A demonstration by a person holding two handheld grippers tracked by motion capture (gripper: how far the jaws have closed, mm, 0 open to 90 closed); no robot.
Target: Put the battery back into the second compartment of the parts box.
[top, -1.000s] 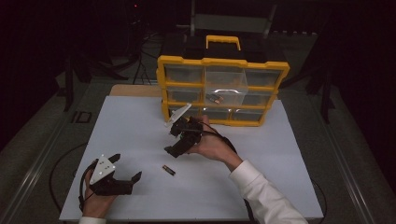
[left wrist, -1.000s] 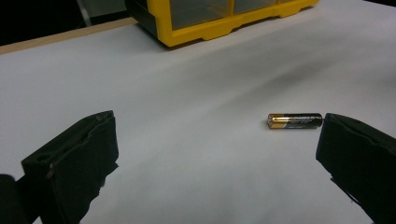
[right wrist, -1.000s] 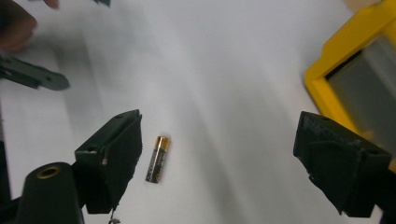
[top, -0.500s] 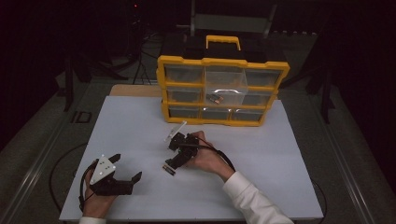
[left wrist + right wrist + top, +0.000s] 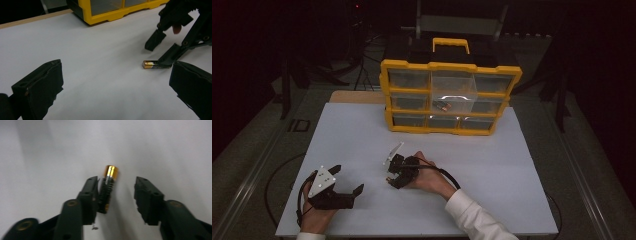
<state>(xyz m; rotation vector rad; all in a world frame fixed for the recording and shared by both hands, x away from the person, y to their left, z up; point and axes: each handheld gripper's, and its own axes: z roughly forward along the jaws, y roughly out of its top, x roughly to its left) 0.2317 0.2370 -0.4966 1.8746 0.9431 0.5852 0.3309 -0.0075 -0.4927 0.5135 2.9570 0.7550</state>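
Left gripper (image 5: 343,189) idle on the worktop (image 5: 512,165), fingers spread, nothing between. Right gripper (image 5: 116,195) down over the battery (image 5: 108,185), fingers just been closing: battery lies between them against one finger, other clear. Step: grasp. Next: finish closing, then lift.

Right tool (image 5: 393,181) now down at the battery (image 5: 108,185), jaws just closing around it, one pad touching.
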